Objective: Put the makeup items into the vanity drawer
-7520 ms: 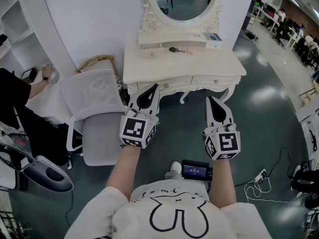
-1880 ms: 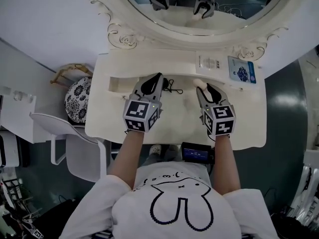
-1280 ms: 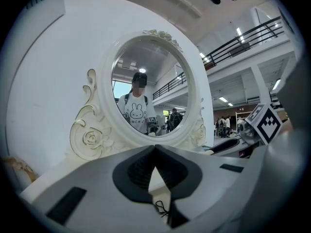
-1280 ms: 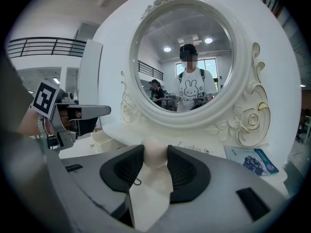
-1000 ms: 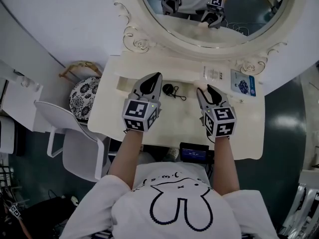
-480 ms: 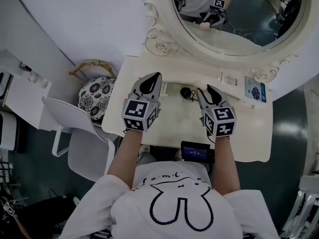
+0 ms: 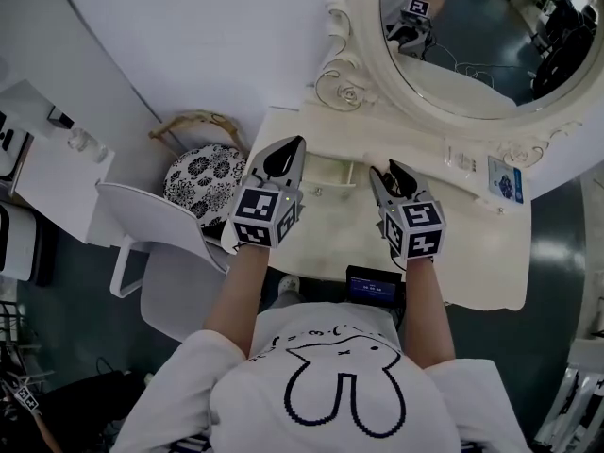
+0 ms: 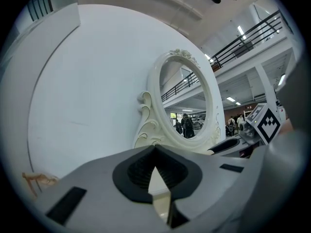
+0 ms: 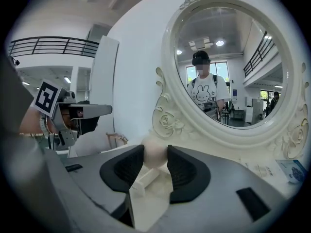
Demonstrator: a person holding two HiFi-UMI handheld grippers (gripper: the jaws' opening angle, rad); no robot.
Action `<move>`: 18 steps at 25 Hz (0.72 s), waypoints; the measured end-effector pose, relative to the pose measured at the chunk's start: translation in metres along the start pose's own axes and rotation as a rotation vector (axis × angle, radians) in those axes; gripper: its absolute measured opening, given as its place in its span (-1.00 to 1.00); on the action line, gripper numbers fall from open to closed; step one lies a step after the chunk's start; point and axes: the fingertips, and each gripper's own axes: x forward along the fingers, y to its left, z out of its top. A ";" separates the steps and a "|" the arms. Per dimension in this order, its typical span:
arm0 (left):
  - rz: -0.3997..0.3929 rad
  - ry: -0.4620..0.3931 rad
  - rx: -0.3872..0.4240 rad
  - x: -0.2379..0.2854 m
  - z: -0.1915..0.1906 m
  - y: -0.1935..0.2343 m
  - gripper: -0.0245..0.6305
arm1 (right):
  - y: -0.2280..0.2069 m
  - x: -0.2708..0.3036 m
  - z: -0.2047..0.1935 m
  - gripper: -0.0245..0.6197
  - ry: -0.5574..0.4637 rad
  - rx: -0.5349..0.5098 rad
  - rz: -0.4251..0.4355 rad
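Observation:
My right gripper [image 9: 155, 153] is shut on a beige egg-shaped makeup sponge [image 9: 155, 158], held at the jaw tips above the cream vanity top [image 7: 472, 253]. In the head view the right gripper [image 7: 382, 171] hangs just right of a small open drawer [image 7: 330, 171] in the vanity's raised back shelf. My left gripper [image 7: 294, 143] is at the drawer's left end, shut with nothing in it; its tips meet in the left gripper view [image 8: 154, 148]. The drawer looks bare inside.
An oval mirror [image 7: 472, 36] in an ornate frame rises behind the shelf. A card with a blue picture [image 7: 505, 179] lies on the shelf at right. A white chair [image 7: 175, 253] and a patterned stool [image 7: 208, 176] stand left of the vanity.
The vanity has slid right in the head view as the view swung left, and the open drawer now lies between both grippers. The right gripper keeps hold of the sponge.

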 end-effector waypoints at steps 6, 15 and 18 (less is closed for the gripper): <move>0.011 0.007 -0.003 -0.009 -0.004 0.031 -0.91 | 0.024 0.026 0.003 -0.42 0.005 0.004 0.019; 0.037 0.017 -0.021 -0.015 -0.013 0.076 -0.91 | 0.054 0.060 -0.005 -0.42 0.048 0.014 0.048; 0.043 0.023 -0.031 -0.017 -0.020 0.086 -0.91 | 0.057 0.067 -0.014 -0.43 0.072 0.024 0.048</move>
